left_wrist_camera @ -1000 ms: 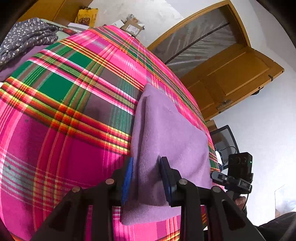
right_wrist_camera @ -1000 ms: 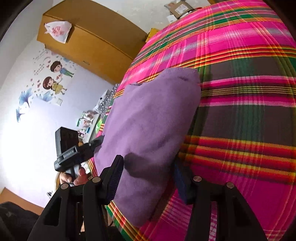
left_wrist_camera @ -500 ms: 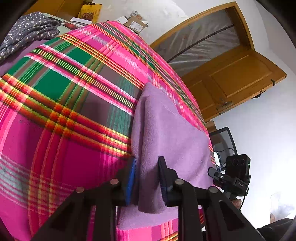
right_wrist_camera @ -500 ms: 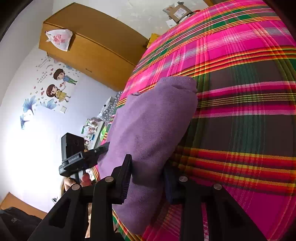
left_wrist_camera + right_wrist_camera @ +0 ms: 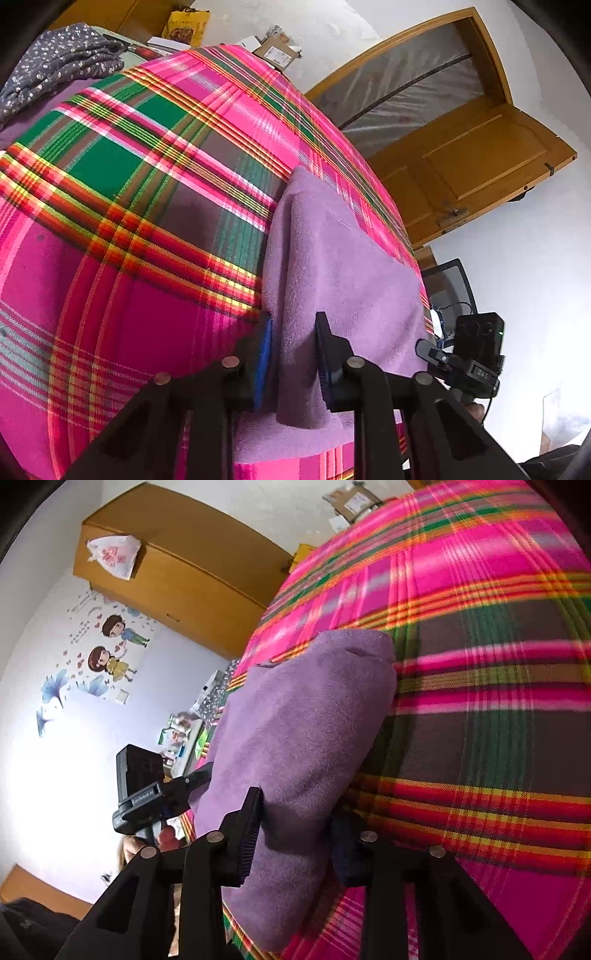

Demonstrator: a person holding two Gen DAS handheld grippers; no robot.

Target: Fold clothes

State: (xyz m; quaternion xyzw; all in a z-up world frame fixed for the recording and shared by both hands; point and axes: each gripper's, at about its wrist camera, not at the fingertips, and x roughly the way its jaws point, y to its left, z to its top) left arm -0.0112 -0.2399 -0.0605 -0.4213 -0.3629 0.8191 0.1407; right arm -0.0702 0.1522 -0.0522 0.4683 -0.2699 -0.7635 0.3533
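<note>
A folded purple fleece garment (image 5: 343, 266) lies on a pink plaid cloth (image 5: 129, 206) near its front edge. My left gripper (image 5: 293, 358) is shut on the garment's near left edge, a fold pinched between its pads. In the right wrist view my right gripper (image 5: 295, 834) is shut on the same purple garment (image 5: 295, 720) at its near right edge, the thick fold filling the jaws. Each gripper shows in the other's view: the right gripper in the left wrist view (image 5: 469, 358), the left gripper in the right wrist view (image 5: 147, 790).
A grey dotted garment (image 5: 55, 62) lies at the far left of the cloth. Cardboard boxes (image 5: 277, 51) sit past its far edge. A wooden door (image 5: 461, 166) stands to the right, a wooden wardrobe (image 5: 177, 576) to the left.
Both grippers have closed from open around the garment's edges to shut on them. The garment's near edge has lifted slightly.
</note>
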